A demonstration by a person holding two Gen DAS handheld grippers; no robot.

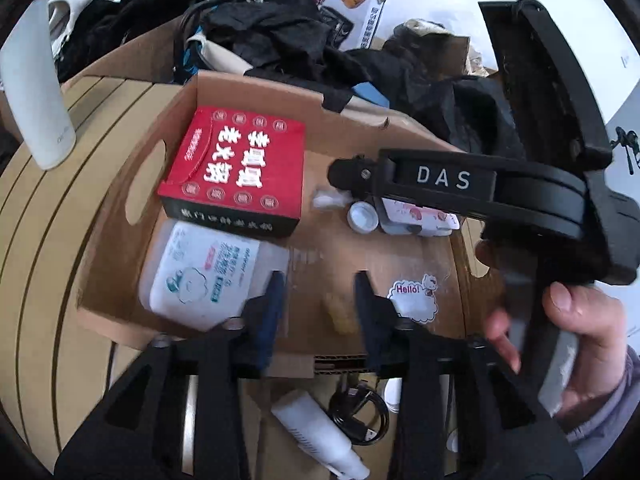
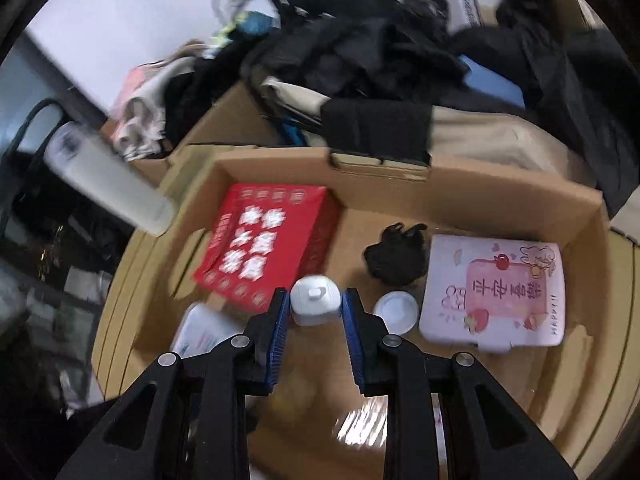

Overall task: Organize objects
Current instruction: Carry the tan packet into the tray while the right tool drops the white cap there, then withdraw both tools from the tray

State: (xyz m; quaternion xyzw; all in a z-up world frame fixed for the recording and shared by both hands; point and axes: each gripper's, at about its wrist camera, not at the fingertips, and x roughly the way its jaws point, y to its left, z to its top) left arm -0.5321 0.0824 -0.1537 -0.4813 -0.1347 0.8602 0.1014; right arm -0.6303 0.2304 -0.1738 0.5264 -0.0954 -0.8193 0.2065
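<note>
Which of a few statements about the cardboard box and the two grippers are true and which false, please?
1. A red box lies inside the cardboard box. True.
2. A white bottle sits between the fingers of the right gripper. True.
3. The pink box is stacked on the red box. False: they lie apart, with a black bundle between them.
4. The left gripper clamps the wipes pack. False: its fingers stand open, and the pack lies beside them.

surface: slatted tan table (image 1: 36,240) | on it: cardboard box (image 1: 256,88), white bottle (image 1: 32,92)
</note>
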